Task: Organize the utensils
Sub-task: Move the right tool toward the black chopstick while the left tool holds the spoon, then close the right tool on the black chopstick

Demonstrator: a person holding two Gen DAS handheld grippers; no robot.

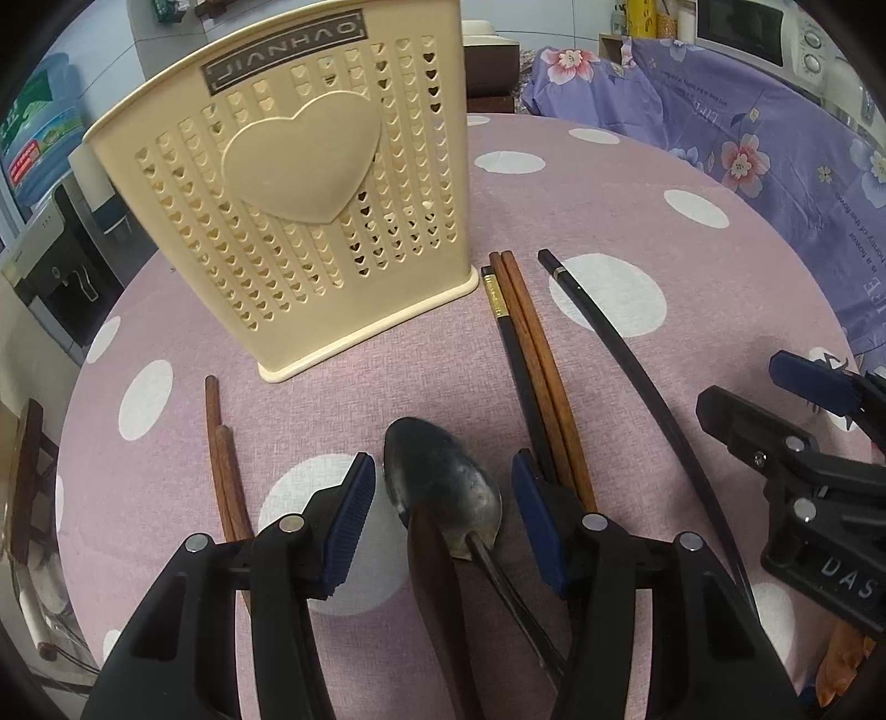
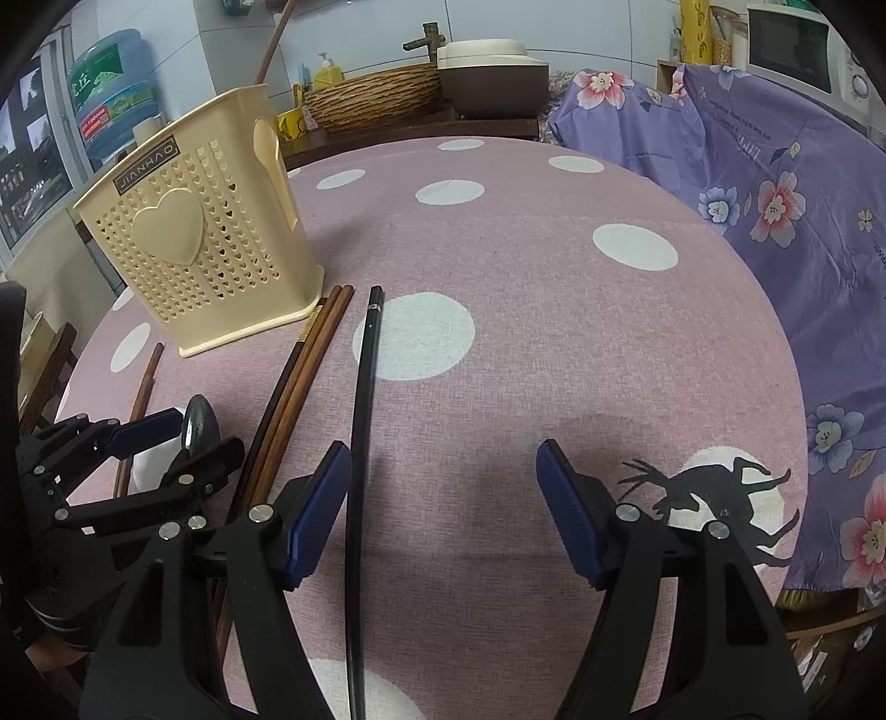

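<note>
While our left gripper [image 1: 440, 518] hovers low over the table [image 1: 637, 210] with its ribbed blue pads [image 1: 351, 518] spread wide, a dull metal spoon [image 1: 443, 487] lies bowl-forward between them, touching neither. A dark brown handle [image 1: 437, 603] lies under the spoon's neck. Just right of the right pad run three chopsticks [image 1: 545, 382] side by side, one black with a gold band and two reddish wood. Further right a lone black chopstick [image 1: 626, 360] curves across a white dot. To the left lie two more brown chopsticks [image 1: 221, 454]. Ahead stands the cream plastic holder [image 1: 293, 194], upright, pierced with rows of tiny hearts around one large raised heart.

Our right gripper [image 2: 443, 509] is also wide open and holds nothing; the lone black chopstick [image 2: 362, 443] passes just inside its left pad [image 2: 321, 509]. Only this view shows a thin brown stick [image 2: 274, 41] rising from the holder [image 2: 199, 238], the spoon-shaped relief on its side wall, the black deer print [image 2: 714, 493] on the cloth, and the woven basket [image 2: 376, 102] and rice cooker [image 2: 487, 80] behind the table. The left view alone shows the whole spoon bowl; here the spoon [image 2: 199, 423] is half hidden behind the left gripper [image 2: 166, 443]. Both grippers point forward over the pink, white-dotted cloth, tilted down, the left near the right's side.
</note>
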